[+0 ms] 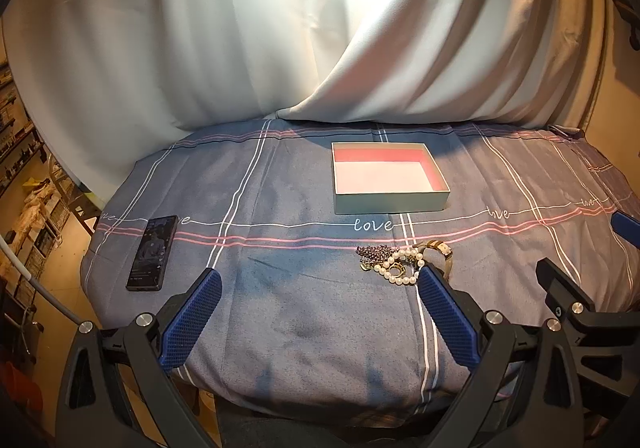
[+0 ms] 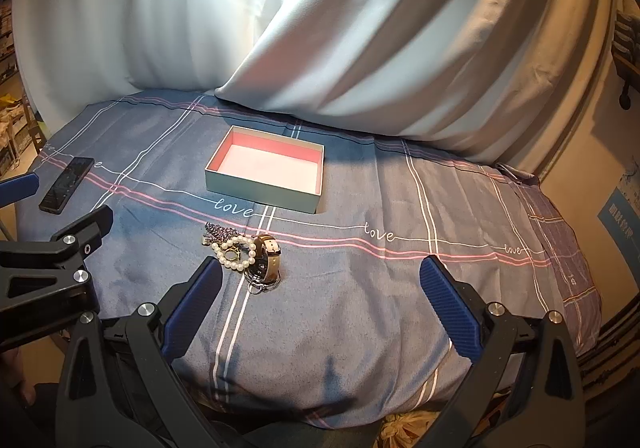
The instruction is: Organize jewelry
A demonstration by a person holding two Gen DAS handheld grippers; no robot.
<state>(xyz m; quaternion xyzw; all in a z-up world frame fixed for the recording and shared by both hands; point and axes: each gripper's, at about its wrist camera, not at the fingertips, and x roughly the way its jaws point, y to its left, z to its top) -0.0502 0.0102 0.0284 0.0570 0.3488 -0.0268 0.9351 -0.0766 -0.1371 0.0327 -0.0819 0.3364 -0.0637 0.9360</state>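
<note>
A pile of jewelry lies on the blue plaid cloth: a white pearl bracelet [image 1: 402, 268] [image 2: 236, 254], a purple bead chain [image 1: 376, 251] [image 2: 218, 231], a tan-strap watch [image 1: 442, 252] [image 2: 269, 253] and small metal rings [image 2: 260, 285]. An open box [image 1: 390, 204] [image 2: 260, 194] with a pink inside stands empty behind the pile. My left gripper [image 1: 320, 284] is open and empty, its right finger just in front of the pearls. My right gripper [image 2: 322, 272] is open and empty, its left finger beside the pile.
A black phone [image 1: 153, 253] [image 2: 67, 184] lies at the cloth's left. A white curtain [image 1: 280, 28] hangs behind the table. The cloth's front edge drops off just under the grippers. Shelves stand far left.
</note>
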